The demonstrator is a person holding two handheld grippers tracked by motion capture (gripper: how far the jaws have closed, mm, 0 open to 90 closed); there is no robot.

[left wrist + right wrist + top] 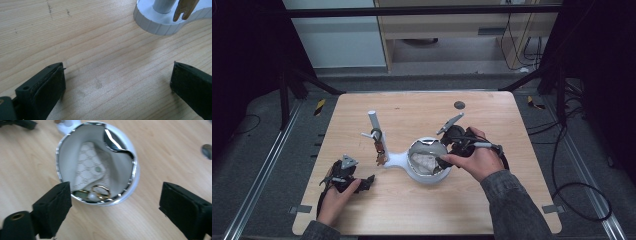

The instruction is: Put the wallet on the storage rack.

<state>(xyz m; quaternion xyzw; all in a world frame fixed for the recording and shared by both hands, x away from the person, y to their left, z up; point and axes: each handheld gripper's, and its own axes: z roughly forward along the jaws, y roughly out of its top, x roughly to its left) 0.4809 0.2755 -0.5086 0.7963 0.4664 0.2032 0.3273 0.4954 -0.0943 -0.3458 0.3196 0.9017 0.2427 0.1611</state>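
A white jewellery stand has a round bowl (428,176) with a chrome rim (96,202) and an upright post (374,121). Inside the bowl lie a patterned cream pouch (91,168) and a gold ring (101,191). Brown and gold pieces (380,152) hang from the post's hooks. My right gripper (443,151) hovers at the bowl's right side, and its jaws stand open (115,195) with nothing between them. My left gripper (368,181) rests low on the table to the stand's left, open (118,71) over bare wood. The stand's white base (160,23) and a gold pendant (185,8) lie just ahead of it.
The wooden table (412,210) has a small dark round spot (459,105) near its far edge, also seen as a dark spot (207,151) from the right gripper. Black frame bars and cables surround the table. Bare wood lies in front of and behind the stand.
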